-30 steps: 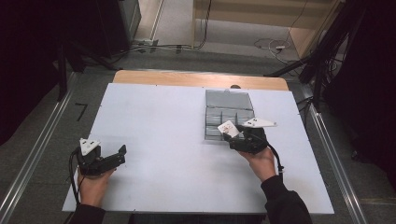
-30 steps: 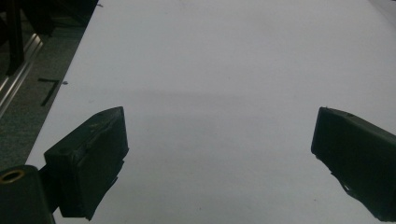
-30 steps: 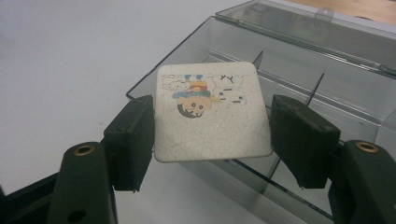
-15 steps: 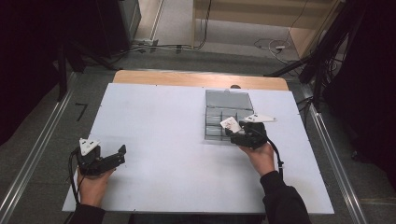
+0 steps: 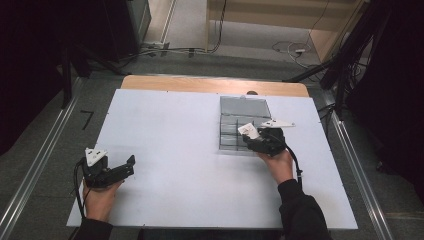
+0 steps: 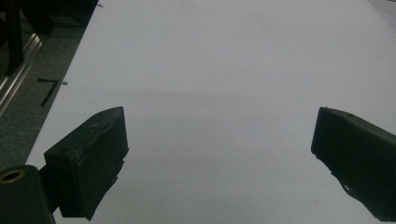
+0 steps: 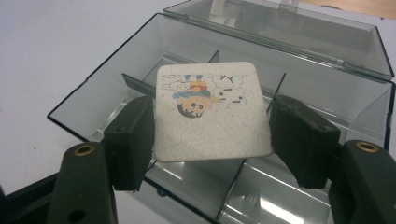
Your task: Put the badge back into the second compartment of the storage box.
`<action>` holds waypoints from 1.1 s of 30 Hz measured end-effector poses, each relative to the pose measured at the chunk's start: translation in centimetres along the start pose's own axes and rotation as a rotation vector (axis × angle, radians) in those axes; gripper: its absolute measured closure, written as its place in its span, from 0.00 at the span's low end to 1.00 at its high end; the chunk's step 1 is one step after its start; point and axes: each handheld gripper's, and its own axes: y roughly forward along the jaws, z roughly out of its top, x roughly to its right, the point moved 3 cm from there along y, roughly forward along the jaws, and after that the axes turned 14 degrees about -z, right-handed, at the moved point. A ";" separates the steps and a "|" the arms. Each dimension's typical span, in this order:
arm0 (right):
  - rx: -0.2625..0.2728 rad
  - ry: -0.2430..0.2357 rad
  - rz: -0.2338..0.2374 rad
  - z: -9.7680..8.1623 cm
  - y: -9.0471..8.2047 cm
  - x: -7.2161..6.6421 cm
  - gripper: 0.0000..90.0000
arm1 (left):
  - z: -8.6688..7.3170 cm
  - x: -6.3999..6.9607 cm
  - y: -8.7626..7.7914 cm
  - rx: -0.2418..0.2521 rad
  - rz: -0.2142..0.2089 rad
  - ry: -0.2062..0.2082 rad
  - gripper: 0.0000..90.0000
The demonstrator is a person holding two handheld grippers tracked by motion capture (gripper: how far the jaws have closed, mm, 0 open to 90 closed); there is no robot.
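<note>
white and roughly square, with rounded corners, the card (image 7: 212, 112) has no clear long axis; in the right gripper view it tilts face-up toward the camera, its printed top edge pointing away toward the far wall of the box (image 7: 327, 88). its face is mottled off-white and looks a little worn, with a small cartoon picture near the top: a round orange face under a striped hat, and a pale bunny-like figure beside it. the right claw (image 7: 212, 140) is clamped on the card, one black jaw against each side edge, holding it above the compartments of the box. in the high view the card (image 5: 248, 131) shows as a small white patch over the near part of the box (image 5: 244, 107).

the box is clear grey plastic, split by thin dividers into compartments, its lid (image 7: 299, 32) swung open and lying back behind it. the dividers stand right under the card. the box sits on the right part of the white tabletop (image 5: 170, 130).

the left claw (image 5: 131, 166) rests low near the tabletop's near left corner, well apart from the box, jaws spread wide with bare tabletop between them in the left gripper view. a black mark (image 6: 49, 88) lies on the grey floor beside the tabletop's left edge.
</note>
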 end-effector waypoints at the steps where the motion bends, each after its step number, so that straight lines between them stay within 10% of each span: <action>1: 0.001 0.007 -0.001 0.0 0.1 0.1 0.35 | 0.0 0.0 0.0 -0.001 -0.001 0.002 0.05; 33: -0.096 -0.085 -0.088 1.2 2.6 0.5 0.35 | 0.0 -0.1 0.0 -0.004 -0.001 0.000 0.05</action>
